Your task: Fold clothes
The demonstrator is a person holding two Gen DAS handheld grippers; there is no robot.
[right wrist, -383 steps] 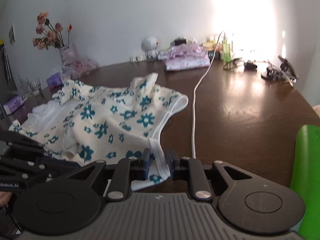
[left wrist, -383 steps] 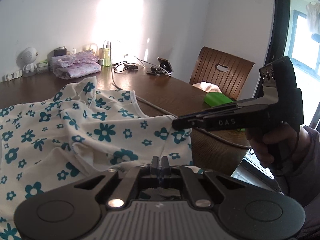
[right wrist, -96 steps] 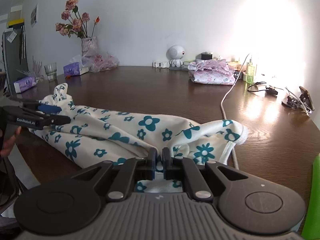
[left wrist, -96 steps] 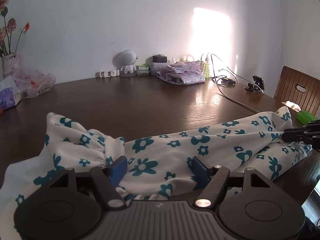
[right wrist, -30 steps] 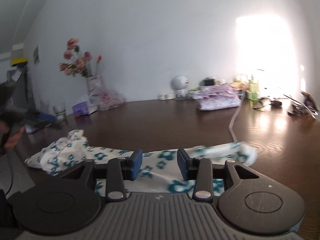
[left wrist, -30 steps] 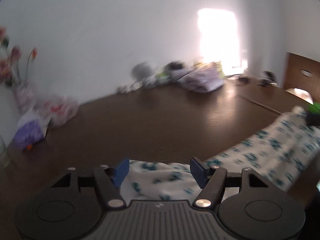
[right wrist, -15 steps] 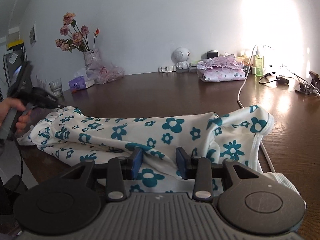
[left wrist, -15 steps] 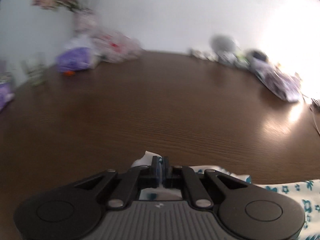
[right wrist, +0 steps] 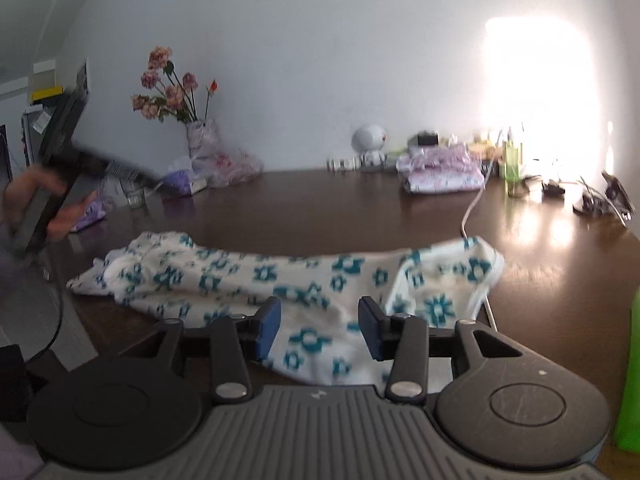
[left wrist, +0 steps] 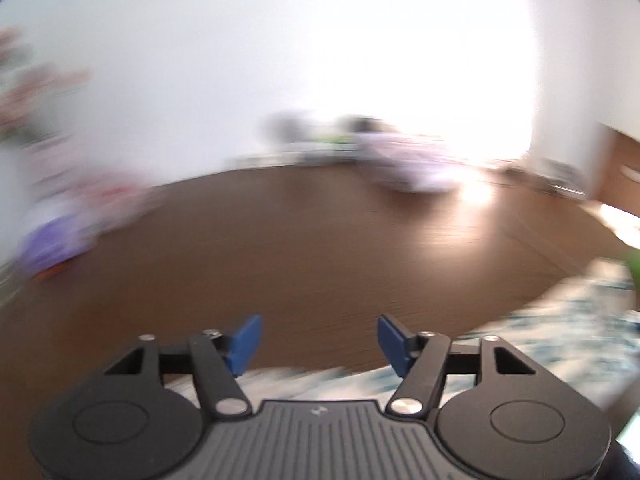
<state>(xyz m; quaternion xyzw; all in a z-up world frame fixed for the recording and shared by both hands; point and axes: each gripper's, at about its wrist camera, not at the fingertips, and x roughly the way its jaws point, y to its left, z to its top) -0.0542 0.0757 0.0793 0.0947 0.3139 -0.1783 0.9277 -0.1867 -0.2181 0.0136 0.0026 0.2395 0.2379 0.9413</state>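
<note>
A white garment with teal flowers [right wrist: 304,280] lies folded into a long band on the dark wooden table [right wrist: 320,208], near its front edge. My right gripper [right wrist: 318,330] is open and empty, just above the band's near right part. My left gripper [left wrist: 318,344] is open and empty above the garment's left end; that view is heavily blurred, and the garment shows there as a pale streak [left wrist: 560,320]. In the right wrist view the left gripper [right wrist: 132,178] is held in a hand, lifted above and left of the garment.
A folded pink garment [right wrist: 440,176], a small white robot figure [right wrist: 370,144], a green bottle [right wrist: 510,164] and a white cable [right wrist: 474,204] are at the back right. A vase of flowers [right wrist: 200,136] and a glass [right wrist: 134,196] stand at the back left. A green object [right wrist: 630,372] is at the right edge.
My left gripper has opened, let go of the garment's left end and lifted away. My right gripper stays open and has risen a little. The garment lies flatter.
</note>
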